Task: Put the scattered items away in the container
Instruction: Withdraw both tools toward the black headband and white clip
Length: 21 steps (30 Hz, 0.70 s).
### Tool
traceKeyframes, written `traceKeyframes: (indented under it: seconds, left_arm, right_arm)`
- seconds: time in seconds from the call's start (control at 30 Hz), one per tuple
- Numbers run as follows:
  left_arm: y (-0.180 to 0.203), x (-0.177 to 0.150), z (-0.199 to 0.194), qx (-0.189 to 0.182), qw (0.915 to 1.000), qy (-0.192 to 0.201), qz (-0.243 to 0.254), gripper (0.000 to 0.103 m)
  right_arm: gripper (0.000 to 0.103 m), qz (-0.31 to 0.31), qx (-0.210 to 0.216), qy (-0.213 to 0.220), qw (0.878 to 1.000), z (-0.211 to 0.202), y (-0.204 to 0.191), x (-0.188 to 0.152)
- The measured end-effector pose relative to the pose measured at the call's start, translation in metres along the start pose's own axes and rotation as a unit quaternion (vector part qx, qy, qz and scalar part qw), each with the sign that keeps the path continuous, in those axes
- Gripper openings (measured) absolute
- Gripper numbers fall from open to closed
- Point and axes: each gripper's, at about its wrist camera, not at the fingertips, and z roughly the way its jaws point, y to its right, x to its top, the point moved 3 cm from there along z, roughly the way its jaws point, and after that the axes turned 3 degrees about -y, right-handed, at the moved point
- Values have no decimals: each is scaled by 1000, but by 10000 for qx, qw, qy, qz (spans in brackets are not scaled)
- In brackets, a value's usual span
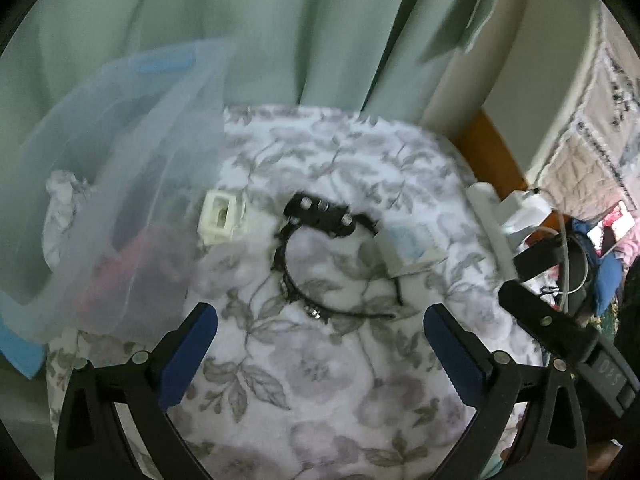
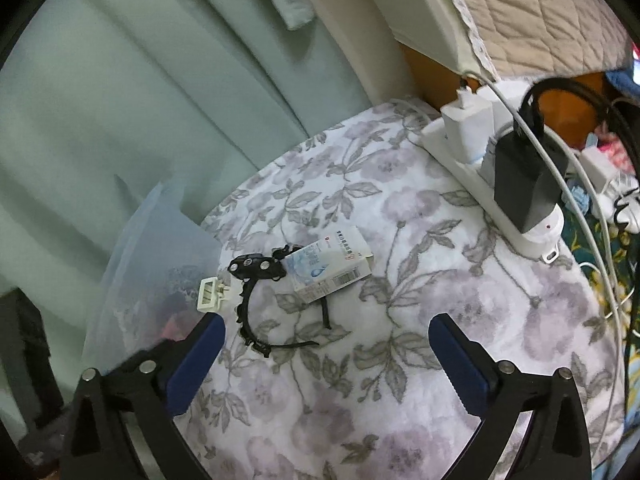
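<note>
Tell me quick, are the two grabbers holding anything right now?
Left gripper: open, holding nothing, above the flowered cloth.
Right gripper: open, holding nothing.

I see a soft, matt cloth cover (image 2: 400,280) with a faded flower print. On it lies a black plastic headband (image 1: 320,264) with shiny metal-looking studs, a printed paper box (image 2: 332,264) and a cream plastic clip (image 1: 220,220). At the left, my container (image 1: 120,184) is cloudy, see-through plastic. The far curtain (image 1: 320,32) is smooth matt cloth; the power strip (image 2: 472,164) at the right is glossy white plastic.
</note>
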Motion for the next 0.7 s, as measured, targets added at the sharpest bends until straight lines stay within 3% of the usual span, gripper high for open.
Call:
traceKeyframes:
  seconds: [0.1, 0.37, 0.57, 0.7]
  left_arm:
    - [-5, -2, 11, -25, 9998, -148, -164, 103]
    - [-4, 2, 37, 158, 9994, -298, 18, 101]
    - [-9, 6, 57, 146, 9989, -436, 0, 90]
    - [-12, 10, 69, 141, 9988, -470, -62, 90]
  right_arm:
    - [103, -89, -53, -45, 9999, 7, 1, 0]
    - [103, -356, -99, -288, 9989, 35, 0, -3]
    - [103, -315, 10, -588, 9978, 54, 1, -2]
    - [103, -423, 43, -647, 9970, 65, -2, 2]
